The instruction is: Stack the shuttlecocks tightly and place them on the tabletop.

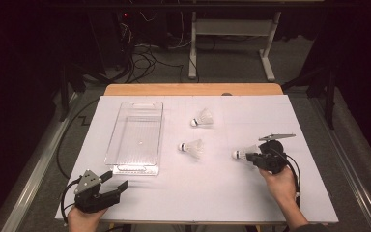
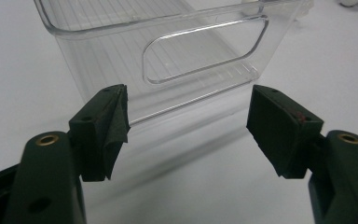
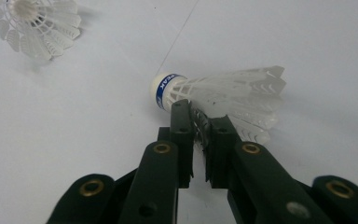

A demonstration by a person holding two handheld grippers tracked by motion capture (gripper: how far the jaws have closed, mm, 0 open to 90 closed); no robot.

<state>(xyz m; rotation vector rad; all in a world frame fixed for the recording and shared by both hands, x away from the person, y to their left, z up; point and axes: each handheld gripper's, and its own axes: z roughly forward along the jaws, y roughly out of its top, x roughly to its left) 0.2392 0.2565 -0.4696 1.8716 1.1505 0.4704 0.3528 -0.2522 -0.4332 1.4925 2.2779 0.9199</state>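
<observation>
Reading "PEAK": pinched shuttlecock's (image 3: 214,93) blue band

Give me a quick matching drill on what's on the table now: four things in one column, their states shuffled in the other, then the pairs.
Things:
1. left gripper
2. right gripper
3. clear bin
4. middle shuttlecock

States:
A. lying loose on the white table top
B. open, facing the bin's handle end
C. shut on the skirt of a shuttlecock
D. standing empty on the left half of the table

Pairs: 1-B, 2-C, 3-D, 4-A
</observation>
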